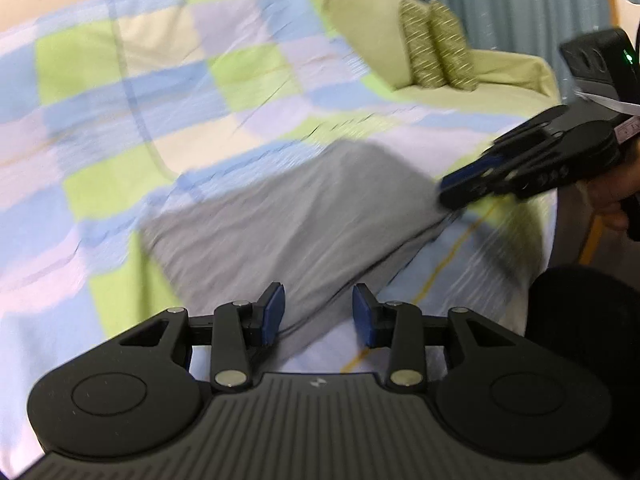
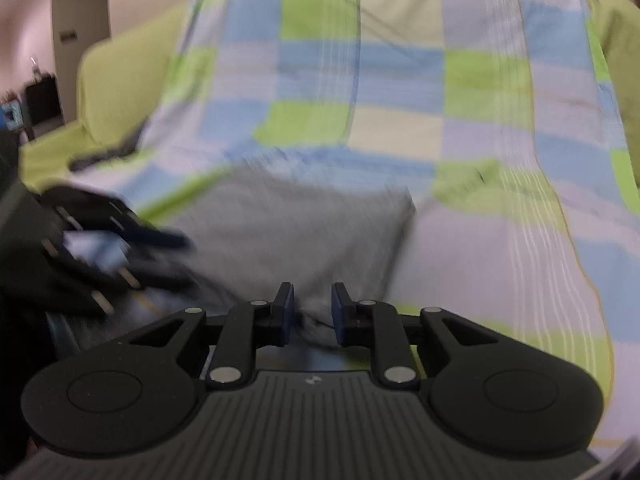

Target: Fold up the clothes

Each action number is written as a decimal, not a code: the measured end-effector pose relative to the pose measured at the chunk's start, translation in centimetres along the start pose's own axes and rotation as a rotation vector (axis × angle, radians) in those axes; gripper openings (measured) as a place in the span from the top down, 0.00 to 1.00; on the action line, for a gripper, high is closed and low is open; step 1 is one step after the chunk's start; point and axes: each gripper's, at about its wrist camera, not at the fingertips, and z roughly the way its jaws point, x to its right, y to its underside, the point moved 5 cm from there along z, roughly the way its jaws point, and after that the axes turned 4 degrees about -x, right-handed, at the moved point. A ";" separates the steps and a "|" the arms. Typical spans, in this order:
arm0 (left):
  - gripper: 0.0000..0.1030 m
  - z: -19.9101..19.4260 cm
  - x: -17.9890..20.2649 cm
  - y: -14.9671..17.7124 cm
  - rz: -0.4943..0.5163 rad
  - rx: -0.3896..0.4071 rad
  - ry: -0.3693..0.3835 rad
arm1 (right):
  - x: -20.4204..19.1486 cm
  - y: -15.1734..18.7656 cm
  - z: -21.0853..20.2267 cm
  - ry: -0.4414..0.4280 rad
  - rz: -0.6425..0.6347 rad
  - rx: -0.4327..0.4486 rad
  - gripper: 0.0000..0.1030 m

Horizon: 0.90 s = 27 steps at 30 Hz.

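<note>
Mid-fold: left hand-held gripper [image 1: 318,314] spread over the folded grey cloth garment's [image 1: 288,216] edge, right hand-held gripper [image 2: 313,314] narrowly parted, seemingly unclamped (blurry); next needs a re-pinch.

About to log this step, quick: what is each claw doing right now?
Left claw: open, grey garment between its pads, not pinched.
Right claw: narrowly open over a bunched garment edge; pads not pressing it.

I can read no words or numbers anywhere. The only sign is a small pale logo mark moulded into the ribbed body of my left tongs [image 1: 319,312], and the same mark on my right tongs [image 2: 313,312].
</note>
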 end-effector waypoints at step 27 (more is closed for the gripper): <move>0.45 -2.4 -1.2 0.7 0.090 -0.071 -0.082 | -3.5 -1.3 -3.1 0.080 -0.003 -0.013 0.56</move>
